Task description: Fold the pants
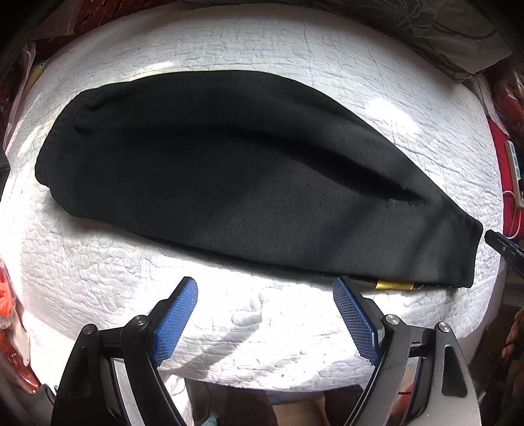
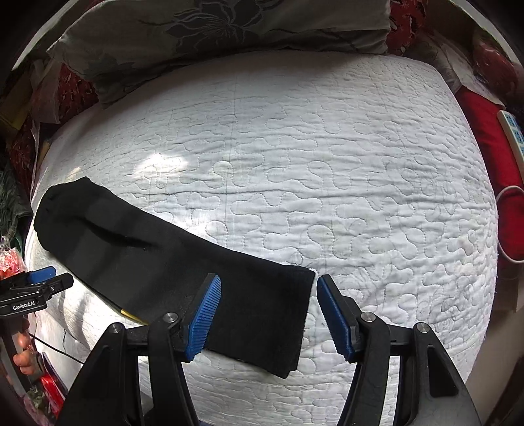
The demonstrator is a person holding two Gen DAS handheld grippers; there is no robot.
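Pants (image 1: pixel 229 170) flat on quilt (image 1: pixel 294 327); left tongs (image 1: pixel 265 288), right tongs (image 2: pixel 268 288) apart, empty.

A white quilted bedspread (image 2: pixel 327 183) with a winding stitched pattern covers the bed, sunlit in patches. At its far edge lies a grey-green pillow printed with large dark flowers (image 2: pixel 229 29), and beside that some dark red patterned fabric (image 2: pixel 404 23). Along the right side sits a bright red cushion or cloth (image 2: pixel 491 157), with a white power strip with blue sockets (image 2: pixel 512 131) on it and a thin white cable (image 2: pixel 504 193) looping nearby. A small gold-coloured band on a dark object (image 1: pixel 394 284) shows on the near side of the bedspread.
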